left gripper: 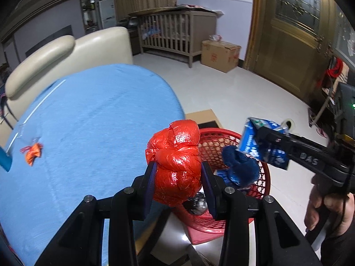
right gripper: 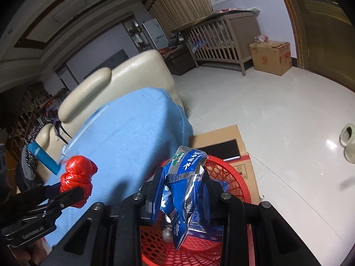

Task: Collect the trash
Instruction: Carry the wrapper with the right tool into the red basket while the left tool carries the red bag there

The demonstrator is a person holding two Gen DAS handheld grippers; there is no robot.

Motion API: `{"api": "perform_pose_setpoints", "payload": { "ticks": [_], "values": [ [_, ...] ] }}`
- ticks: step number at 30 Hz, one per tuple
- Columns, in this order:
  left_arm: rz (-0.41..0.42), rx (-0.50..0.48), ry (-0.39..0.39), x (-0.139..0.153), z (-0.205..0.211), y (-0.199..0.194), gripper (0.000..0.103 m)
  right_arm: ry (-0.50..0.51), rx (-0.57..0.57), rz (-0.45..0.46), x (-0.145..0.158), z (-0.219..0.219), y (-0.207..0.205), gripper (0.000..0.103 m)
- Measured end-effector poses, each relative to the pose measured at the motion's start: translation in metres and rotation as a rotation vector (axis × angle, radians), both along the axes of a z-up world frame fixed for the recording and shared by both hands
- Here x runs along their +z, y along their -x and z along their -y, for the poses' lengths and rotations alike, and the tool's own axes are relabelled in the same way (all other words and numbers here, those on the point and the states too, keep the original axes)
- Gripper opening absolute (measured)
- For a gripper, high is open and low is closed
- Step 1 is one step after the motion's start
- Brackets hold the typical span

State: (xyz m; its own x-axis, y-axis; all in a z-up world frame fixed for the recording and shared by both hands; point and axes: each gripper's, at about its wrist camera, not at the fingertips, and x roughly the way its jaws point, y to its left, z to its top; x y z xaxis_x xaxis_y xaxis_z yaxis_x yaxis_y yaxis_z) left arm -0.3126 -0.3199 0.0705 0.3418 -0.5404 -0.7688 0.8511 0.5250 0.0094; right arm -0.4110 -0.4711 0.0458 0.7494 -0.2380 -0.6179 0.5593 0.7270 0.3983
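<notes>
My left gripper (left gripper: 178,169) is shut on a crumpled red plastic bag (left gripper: 177,155), held at the table's right edge, partly over a red mesh basket (left gripper: 261,177). From the right, my right gripper (left gripper: 266,144) holds a blue foil packet (left gripper: 250,141) above the basket. In the right wrist view my right gripper (right gripper: 183,174) is shut on the blue foil packet (right gripper: 182,190), right over the red mesh basket (right gripper: 235,177). The left gripper (right gripper: 75,190) with the red plastic bag (right gripper: 77,173) is at the left. A small orange wrapper (left gripper: 32,153) lies on the blue tablecloth (left gripper: 93,115).
In the basket lie a dark blue crumpled lump (left gripper: 240,167) and a silvery scrap (left gripper: 197,204). A blue lighter (right gripper: 43,155) sits at the table's far edge. Flat cardboard (right gripper: 221,136) lies behind the basket. A cream armchair (left gripper: 66,55), a box (left gripper: 219,55) and slippers (right gripper: 348,141) stand around.
</notes>
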Motion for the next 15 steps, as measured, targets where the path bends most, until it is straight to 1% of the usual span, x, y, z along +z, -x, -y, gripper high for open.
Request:
{"api": "perform_pose_setpoints", "payload": {
  "ticks": [2, 4, 8, 11, 12, 13, 14, 15],
  "values": [
    [-0.006, -0.020, -0.005, -0.005, 0.004, 0.002, 0.041, -0.010, 0.001, -0.032, -0.009, 0.004, -0.005, 0.033],
    [0.005, -0.037, -0.012, -0.008, 0.009, 0.004, 0.041, -0.016, 0.001, -0.052, -0.016, 0.008, -0.009, 0.033],
    [-0.008, -0.046, -0.016, -0.011, 0.013, 0.001, 0.041, -0.026, 0.005, -0.081, -0.022, 0.013, -0.024, 0.034],
    [-0.019, -0.049, -0.017, -0.013, 0.016, -0.003, 0.041, -0.056, 0.028, -0.107, -0.028, 0.017, -0.038, 0.037],
    [-0.022, -0.050, -0.018, -0.014, 0.016, -0.003, 0.041, -0.069, 0.032, -0.110, -0.030, 0.019, -0.042, 0.050],
    [-0.024, -0.052, -0.019, -0.015, 0.017, -0.004, 0.041, -0.076, 0.030, -0.111, -0.032, 0.020, -0.044, 0.078],
    [-0.025, -0.054, -0.020, -0.016, 0.017, -0.005, 0.041, -0.084, 0.012, -0.093, -0.032, 0.022, -0.043, 0.083],
    [-0.028, -0.057, -0.020, -0.016, 0.017, -0.005, 0.041, -0.092, -0.004, -0.070, -0.031, 0.024, -0.040, 0.083]
  ]
}}
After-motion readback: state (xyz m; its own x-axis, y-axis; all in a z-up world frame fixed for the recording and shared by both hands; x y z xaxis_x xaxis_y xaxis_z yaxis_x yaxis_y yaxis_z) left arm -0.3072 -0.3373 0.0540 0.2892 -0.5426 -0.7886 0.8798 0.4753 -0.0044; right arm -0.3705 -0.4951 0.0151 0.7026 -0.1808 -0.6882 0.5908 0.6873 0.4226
